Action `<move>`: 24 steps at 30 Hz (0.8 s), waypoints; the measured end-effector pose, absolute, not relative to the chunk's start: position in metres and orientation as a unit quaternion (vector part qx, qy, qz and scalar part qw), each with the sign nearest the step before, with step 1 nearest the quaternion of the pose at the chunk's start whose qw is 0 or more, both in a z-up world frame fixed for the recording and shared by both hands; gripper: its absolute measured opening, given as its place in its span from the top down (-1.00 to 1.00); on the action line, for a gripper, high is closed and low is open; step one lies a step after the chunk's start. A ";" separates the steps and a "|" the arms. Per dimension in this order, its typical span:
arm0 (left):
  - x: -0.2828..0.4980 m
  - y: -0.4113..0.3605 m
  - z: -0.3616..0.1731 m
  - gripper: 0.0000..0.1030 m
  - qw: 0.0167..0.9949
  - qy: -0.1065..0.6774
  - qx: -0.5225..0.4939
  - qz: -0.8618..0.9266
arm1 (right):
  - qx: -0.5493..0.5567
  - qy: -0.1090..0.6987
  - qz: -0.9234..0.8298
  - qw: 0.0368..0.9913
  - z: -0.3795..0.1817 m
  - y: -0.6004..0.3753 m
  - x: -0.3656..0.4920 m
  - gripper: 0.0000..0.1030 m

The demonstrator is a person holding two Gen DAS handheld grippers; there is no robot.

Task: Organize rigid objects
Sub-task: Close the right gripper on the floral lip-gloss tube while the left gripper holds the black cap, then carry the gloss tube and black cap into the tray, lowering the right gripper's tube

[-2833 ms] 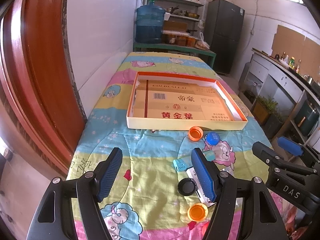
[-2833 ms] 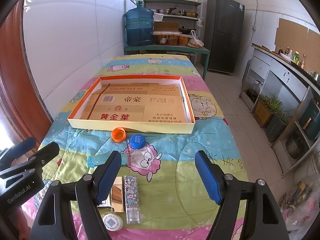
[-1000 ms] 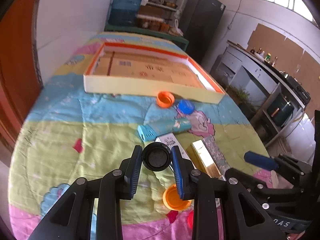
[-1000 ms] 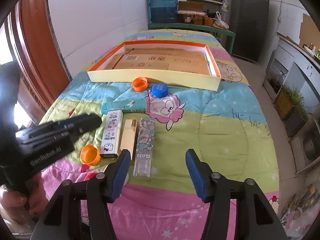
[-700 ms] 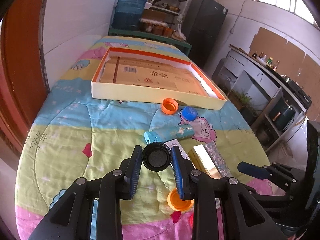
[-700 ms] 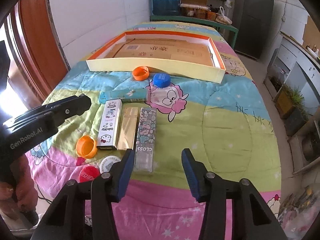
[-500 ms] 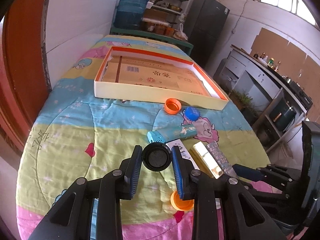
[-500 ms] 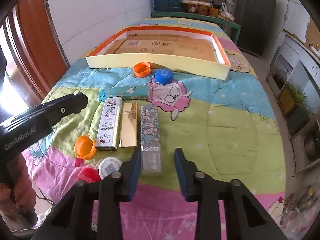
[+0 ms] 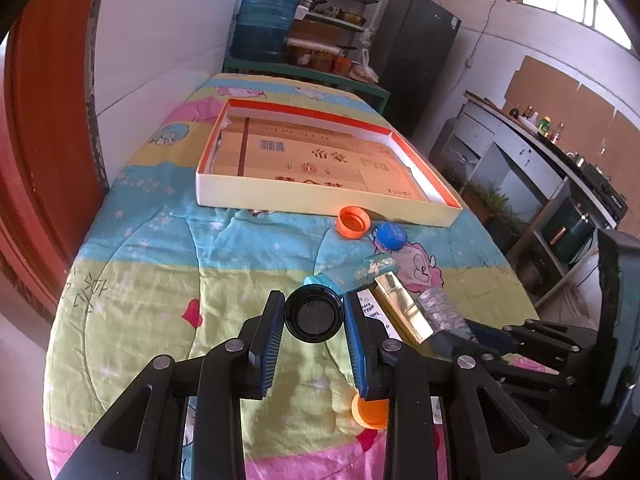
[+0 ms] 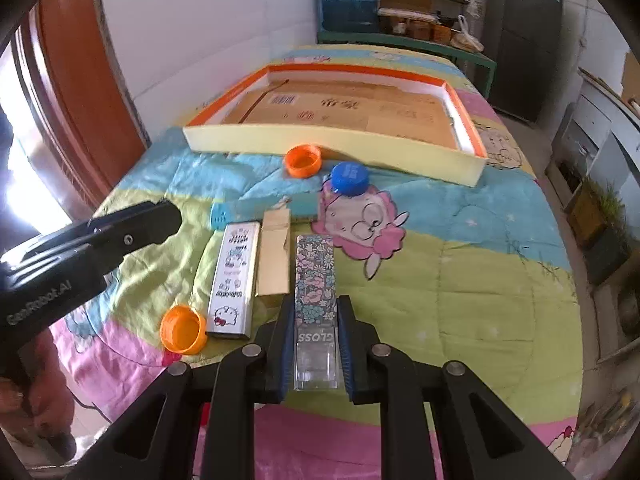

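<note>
My left gripper (image 9: 314, 316) is shut on a black bottle cap (image 9: 313, 313) and holds it above the quilt. My right gripper (image 10: 315, 322) has its jaws closed around the near end of a floral box (image 10: 315, 280) marked CLOSS, which lies flat on the quilt. Beside it lie a gold box (image 10: 274, 256), a white cartoon tin (image 10: 234, 278) and a teal box (image 10: 256, 206). An orange-rimmed tray (image 10: 332, 148) lined with cardboard sits further back; in the left wrist view its near wall (image 9: 320, 200) faces me.
Loose caps lie on the quilt: an orange one (image 10: 303, 160) and a blue one (image 10: 351, 177) by the tray, another orange one (image 10: 183, 330) near the front. The white wall and a brown door (image 9: 40, 120) are on the left. Counters stand on the right.
My right gripper has moved down and forward and closed its jaws around the floral box. My left gripper has lifted the black cap slightly and stays shut on it.
</note>
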State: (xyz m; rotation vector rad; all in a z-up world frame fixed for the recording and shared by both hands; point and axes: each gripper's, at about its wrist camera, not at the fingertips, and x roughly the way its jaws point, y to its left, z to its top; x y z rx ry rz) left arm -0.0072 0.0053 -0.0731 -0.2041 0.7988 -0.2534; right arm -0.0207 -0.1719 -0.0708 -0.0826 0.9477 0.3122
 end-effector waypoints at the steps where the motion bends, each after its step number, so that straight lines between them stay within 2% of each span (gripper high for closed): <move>1: -0.006 0.005 -0.072 0.41 0.909 0.387 -0.099 -0.123 | -0.037 0.451 0.147 0.879 -0.068 -0.174 -0.021 0.61; 24: 0.057 0.009 -0.010 0.41 0.930 0.355 -0.060 -0.069 | -0.020 0.368 0.137 0.919 -0.002 -0.199 0.031 0.61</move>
